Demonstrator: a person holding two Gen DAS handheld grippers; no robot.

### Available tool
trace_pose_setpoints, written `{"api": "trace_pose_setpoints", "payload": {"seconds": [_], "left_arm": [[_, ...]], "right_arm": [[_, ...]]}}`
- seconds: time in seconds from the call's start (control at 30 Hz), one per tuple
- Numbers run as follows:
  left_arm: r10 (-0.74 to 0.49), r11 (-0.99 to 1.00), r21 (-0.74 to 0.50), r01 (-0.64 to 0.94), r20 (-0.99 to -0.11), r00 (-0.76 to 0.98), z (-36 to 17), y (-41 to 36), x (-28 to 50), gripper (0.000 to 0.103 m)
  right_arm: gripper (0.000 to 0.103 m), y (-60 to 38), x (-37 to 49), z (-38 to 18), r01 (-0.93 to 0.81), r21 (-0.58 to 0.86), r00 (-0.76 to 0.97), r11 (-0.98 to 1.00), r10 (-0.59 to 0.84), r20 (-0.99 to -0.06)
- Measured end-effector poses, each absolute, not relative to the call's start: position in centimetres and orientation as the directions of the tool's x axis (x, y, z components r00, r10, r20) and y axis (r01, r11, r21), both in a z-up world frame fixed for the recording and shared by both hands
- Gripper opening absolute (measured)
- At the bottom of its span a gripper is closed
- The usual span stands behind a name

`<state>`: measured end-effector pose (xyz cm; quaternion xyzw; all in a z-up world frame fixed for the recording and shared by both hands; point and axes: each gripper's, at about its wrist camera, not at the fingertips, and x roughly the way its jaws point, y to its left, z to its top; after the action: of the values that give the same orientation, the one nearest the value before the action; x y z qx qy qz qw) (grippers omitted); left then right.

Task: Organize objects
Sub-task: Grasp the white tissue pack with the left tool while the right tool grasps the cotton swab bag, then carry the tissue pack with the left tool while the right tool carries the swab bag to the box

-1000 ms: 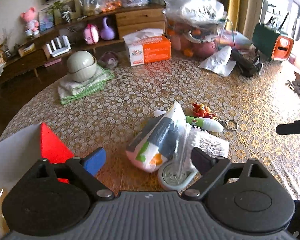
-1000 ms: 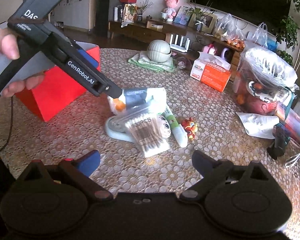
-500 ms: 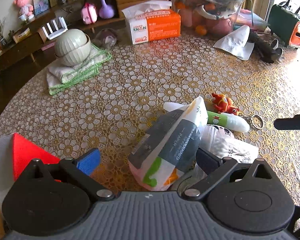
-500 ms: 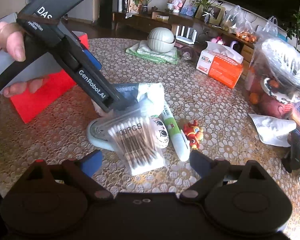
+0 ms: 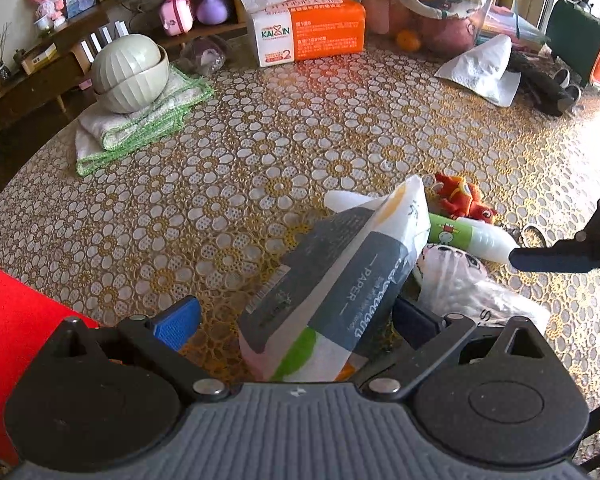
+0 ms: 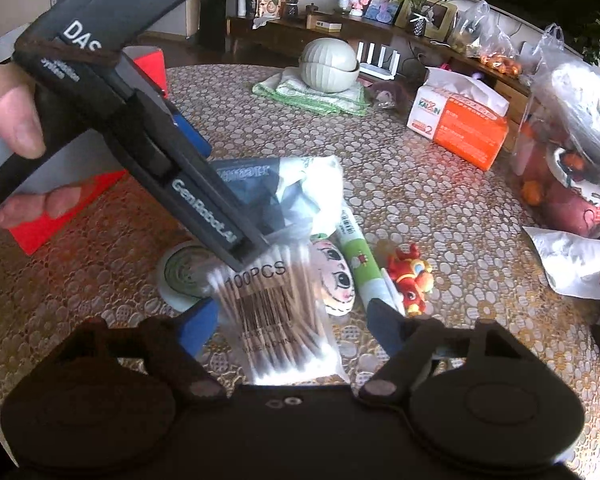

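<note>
Both grippers have closed in on the pile since the earlier frames. Left gripper now straddles the soft grey-and-white plastic tissue pack, fingers spread and not yet clenched; right gripper brackets the clear bag of cotton swabs, fingers likewise released. Pack lies near centre of the desk, leaning on the pile. Best to seat the fingers across the pack's middle before squeezing, since the film may slip.

Grey-white tissue pack tilted atop clear swab bag, beside green tube

Both hand-held grippers gape wide, angled downward.
</note>
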<state>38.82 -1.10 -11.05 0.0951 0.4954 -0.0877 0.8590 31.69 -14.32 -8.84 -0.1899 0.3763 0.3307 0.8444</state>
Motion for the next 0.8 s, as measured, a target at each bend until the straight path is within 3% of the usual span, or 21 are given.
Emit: {"api": "trace_pose_setpoints", "payload": {"seconds": [0.2, 0.3, 0.33, 0.57, 0.8], "left_arm": [[-0.053, 0.965, 0.092, 0.247, -0.850, 0.524, -11.0, -1.3, 38.5, 0.100], [-0.061, 0.964, 0.086, 0.251, -0.848, 0.526, -10.9, -1.5, 38.3, 0.079], [-0.064, 0.963, 0.085, 0.255, -0.848, 0.525, -10.9, -1.5, 38.2, 0.067], [-0.068, 0.968, 0.081, 0.238, -0.827, 0.558, -10.0, -1.3, 37.2, 0.044], [-0.055, 0.979, 0.070, 0.191, -0.811, 0.582, -8.6, -0.9, 35.8, 0.041]], "right_arm": [[0.056, -14.3, 31.5, -9.0, -0.707, -0.058, 0.489, 0.704, 0.428, -0.760], [0.048, -14.0, 31.1, -8.9, -0.710, -0.063, 0.492, 0.701, 0.429, -0.758], [0.047, -14.0, 31.0, -8.8, -0.710, -0.064, 0.492, 0.702, 0.429, -0.757], [0.038, -14.2, 30.7, -8.4, -0.679, -0.041, 0.503, 0.733, 0.423, -0.754], [0.035, -15.4, 30.5, -7.2, -0.620, 0.019, 0.514, 0.784, 0.424, -0.745]]}}
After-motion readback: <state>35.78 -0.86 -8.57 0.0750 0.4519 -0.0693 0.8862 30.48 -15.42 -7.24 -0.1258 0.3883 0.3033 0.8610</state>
